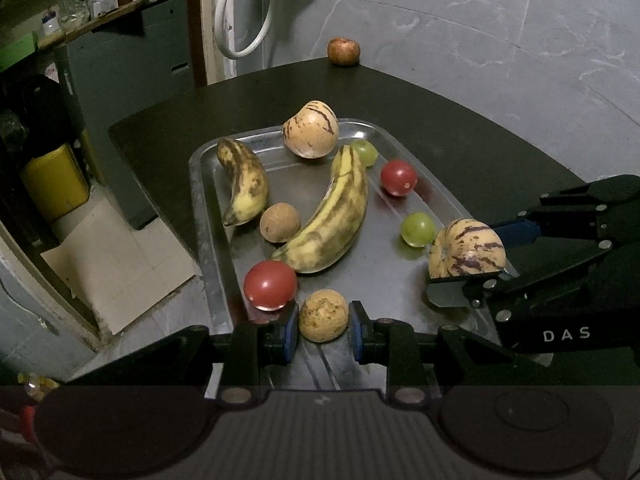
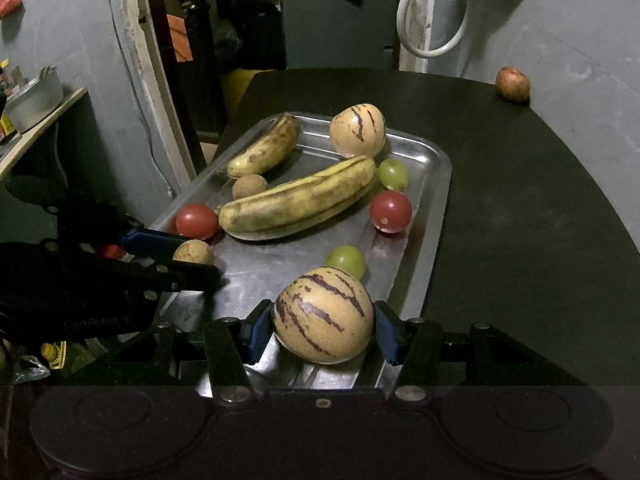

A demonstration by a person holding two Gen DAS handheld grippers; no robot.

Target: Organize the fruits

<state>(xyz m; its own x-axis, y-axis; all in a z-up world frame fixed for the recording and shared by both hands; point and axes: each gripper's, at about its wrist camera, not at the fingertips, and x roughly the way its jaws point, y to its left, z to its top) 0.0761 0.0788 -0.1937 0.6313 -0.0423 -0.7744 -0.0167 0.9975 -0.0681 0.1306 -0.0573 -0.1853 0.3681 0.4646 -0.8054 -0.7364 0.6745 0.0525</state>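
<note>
On the metal tray [image 1: 208,216]: two spotted bananas [image 1: 332,216], two red tomatoes [image 1: 271,285], two green grapes [image 1: 417,229], two small round brown fruits [image 1: 280,222], two striped pepino melons [image 1: 311,129]. Off the tray, alone at the far edge of the dark table [image 1: 480,132]: one reddish-brown fruit [image 1: 344,51]. Left gripper [image 1: 324,322] fingers nearly closed, pinching one brown fruit [image 1: 324,315] at the near end of the tray, just beside a tomato. Right gripper [image 2: 324,326] fingers about half open, clamped on either side of one striped melon [image 2: 323,314] low over the tray's near right part, next to a grape [image 2: 346,261].
</note>
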